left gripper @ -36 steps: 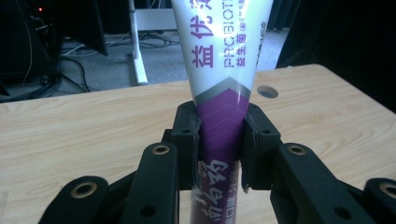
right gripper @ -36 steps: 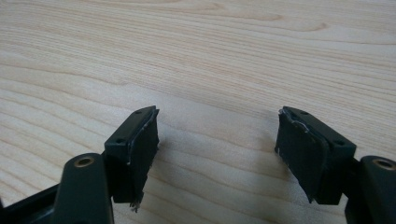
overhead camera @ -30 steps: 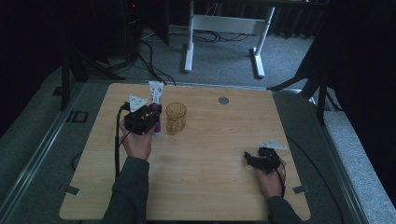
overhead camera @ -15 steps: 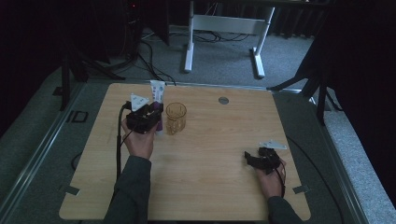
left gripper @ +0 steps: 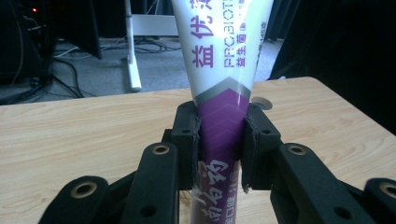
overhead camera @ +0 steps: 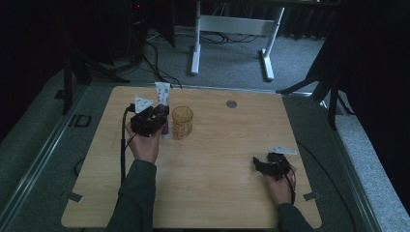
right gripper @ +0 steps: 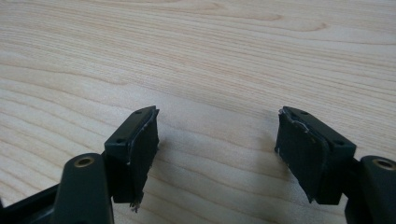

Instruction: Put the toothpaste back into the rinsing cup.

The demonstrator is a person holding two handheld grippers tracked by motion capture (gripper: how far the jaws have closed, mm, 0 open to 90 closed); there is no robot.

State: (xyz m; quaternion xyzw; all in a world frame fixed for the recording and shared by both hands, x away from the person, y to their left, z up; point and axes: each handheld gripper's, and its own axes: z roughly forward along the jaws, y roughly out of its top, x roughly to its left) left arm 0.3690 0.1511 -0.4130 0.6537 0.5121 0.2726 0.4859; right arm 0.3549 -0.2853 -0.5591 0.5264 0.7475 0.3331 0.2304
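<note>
While nothing has shifted over the last second, the left gripper (left gripper: 219,154) stays clamped on the upright toothpaste tube (left gripper: 219,60) beside the glass (overhead camera: 182,122); the right gripper (right gripper: 217,156) rests wide open, empty, so likely mid-transfer.

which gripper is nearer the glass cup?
Left. The left gripper stands just beside the glass cup, shut on the toothpaste tube. The right gripper is open, far off near the table's right front.
</note>
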